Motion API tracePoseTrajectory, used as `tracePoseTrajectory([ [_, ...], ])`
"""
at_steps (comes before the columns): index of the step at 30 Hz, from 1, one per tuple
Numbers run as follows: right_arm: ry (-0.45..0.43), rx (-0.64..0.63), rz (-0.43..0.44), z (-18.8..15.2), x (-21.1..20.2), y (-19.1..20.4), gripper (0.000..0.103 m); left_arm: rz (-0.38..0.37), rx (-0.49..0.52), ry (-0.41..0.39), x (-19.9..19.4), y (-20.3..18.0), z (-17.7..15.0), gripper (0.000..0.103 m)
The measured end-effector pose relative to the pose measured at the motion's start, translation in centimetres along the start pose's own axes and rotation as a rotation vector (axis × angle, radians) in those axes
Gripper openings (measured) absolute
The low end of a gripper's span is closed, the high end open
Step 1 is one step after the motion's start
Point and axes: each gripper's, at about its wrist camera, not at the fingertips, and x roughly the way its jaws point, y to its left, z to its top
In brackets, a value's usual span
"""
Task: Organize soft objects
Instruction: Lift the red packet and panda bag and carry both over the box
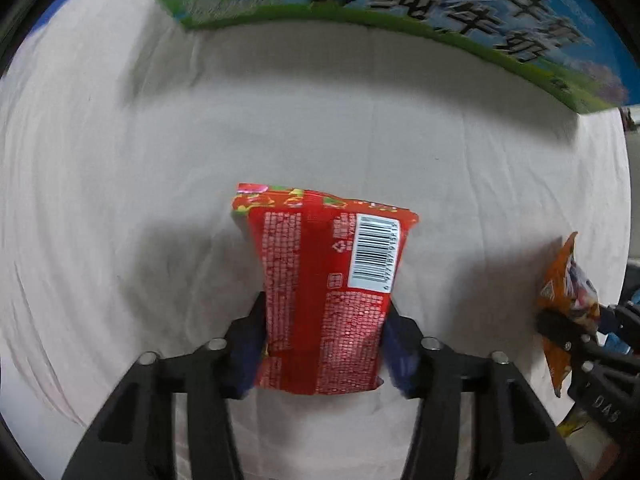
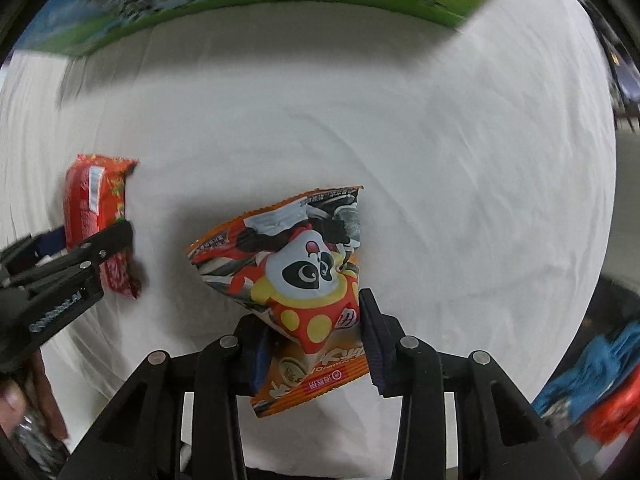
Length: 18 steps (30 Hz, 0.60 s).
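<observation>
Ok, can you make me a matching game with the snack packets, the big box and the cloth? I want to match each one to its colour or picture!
Things:
1. packet in the left gripper
2. packet in the right gripper
3. big box
4. cloth

Clues:
A. plain white
B. green grass and blue sky
C. red, with a barcode
D. orange, with a panda

Pairs: 1-C, 2-D, 3-B, 4-A
</observation>
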Motion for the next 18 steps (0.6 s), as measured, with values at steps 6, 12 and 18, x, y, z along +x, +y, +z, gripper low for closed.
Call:
tracePoseTrajectory([
  [6, -0.062, 0.057, 0.062, -3.0, -3.0, -3.0, 0.039, -0.012, -0.029, -0.084, -3.5, 0.0, -1.7, 0.045],
  [12, -0.17, 0.087, 0.121, -5.3, -8.5, -4.9, 0.036, -0.054, -0.022, -0.198, -9.4, -0.8, -2.7, 0.045],
  [18, -0.29, 0.06, 0.165, -6.6, -16.2, -5.2, 0.036, -0.102, -0.001, -0.335, -16.5, -1.3, -2.6, 0.045],
])
